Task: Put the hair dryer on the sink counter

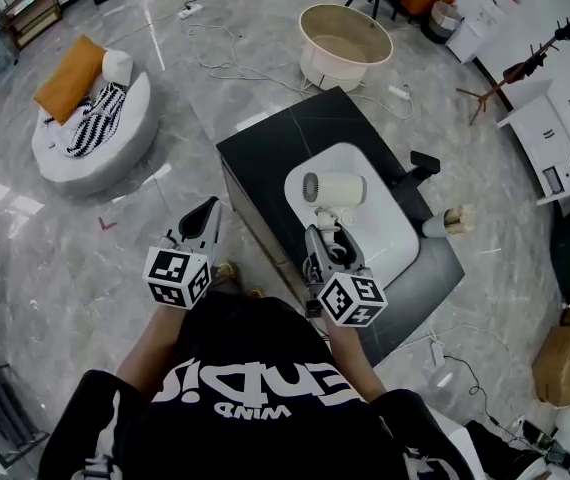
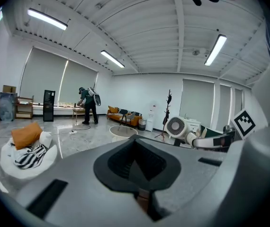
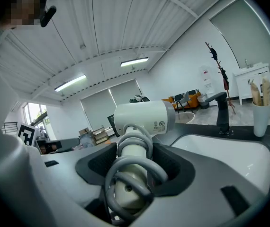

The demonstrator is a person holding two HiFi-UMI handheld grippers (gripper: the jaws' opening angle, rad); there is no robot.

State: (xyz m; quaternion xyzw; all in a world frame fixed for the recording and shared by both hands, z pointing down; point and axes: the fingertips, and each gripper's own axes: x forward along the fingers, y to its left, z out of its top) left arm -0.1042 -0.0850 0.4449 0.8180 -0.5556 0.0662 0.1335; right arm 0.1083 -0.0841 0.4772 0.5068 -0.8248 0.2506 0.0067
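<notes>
Right gripper view: your right gripper (image 3: 135,161) is clamped on the handle of the hair dryer (image 3: 143,118), with the cord (image 3: 125,183) coiled round that handle. In the head view the dryer sits over the white basin (image 1: 390,233) of the black sink counter (image 1: 265,148). Your left gripper (image 1: 205,220), beside the counter, has its jaws together and holds nothing.

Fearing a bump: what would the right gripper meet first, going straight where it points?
Likely the sink basin's far rim, with the held hair dryer leading; the faucet stands right of that line.
</notes>
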